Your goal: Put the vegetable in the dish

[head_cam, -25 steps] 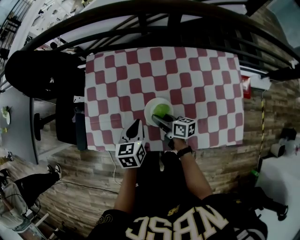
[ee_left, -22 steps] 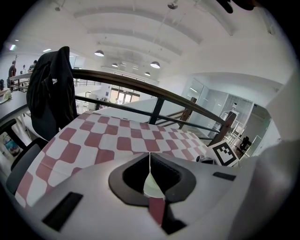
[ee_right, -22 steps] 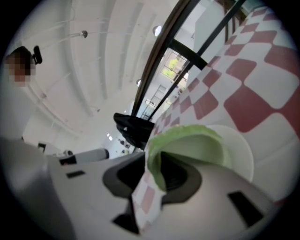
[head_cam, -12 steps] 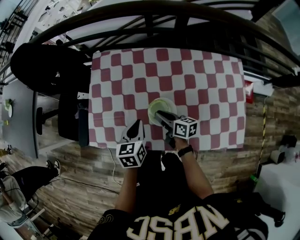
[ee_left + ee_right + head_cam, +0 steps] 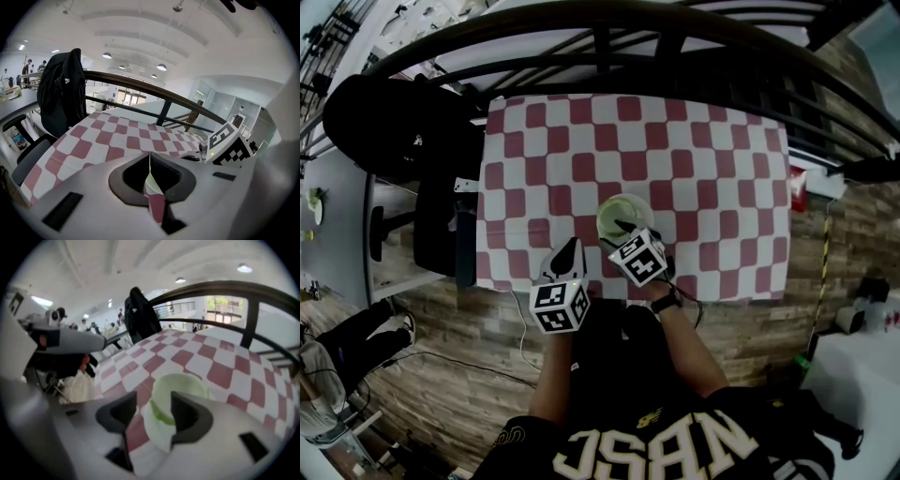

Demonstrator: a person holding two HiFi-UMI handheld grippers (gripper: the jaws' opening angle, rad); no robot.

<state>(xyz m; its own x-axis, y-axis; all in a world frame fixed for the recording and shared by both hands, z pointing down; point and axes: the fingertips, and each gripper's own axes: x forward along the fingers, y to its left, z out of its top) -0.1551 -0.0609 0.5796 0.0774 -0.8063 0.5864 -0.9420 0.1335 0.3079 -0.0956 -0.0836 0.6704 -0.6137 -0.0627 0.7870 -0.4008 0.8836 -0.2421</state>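
Note:
A pale green dish [image 5: 627,211] stands on the red-and-white checked cloth [image 5: 703,159], near the table's front edge. Something brighter green lies in it, the vegetable [image 5: 161,416], mostly hidden behind the jaws. My right gripper [image 5: 622,228] hovers at the dish's near rim. Its jaws are opening, and the pads press on nothing. In the right gripper view the dish [image 5: 180,383] shows through the gap of my right gripper [image 5: 153,398]. My left gripper [image 5: 570,249] rests to the left of the dish, over the front edge. It is shut and empty, with the jaws of my left gripper [image 5: 150,164] meeting.
A black jacket [image 5: 384,122] hangs over a chair at the table's left. A dark railing [image 5: 675,37] runs along the far side. A red item [image 5: 795,186] sits at the cloth's right edge. A person [image 5: 347,352] sits on the floor lower left.
The right gripper's jaws have spread apart and its marker cube has tipped and drawn slightly left. The bright green piece seen at its tips a second ago is less visible. The left gripper has stayed put.

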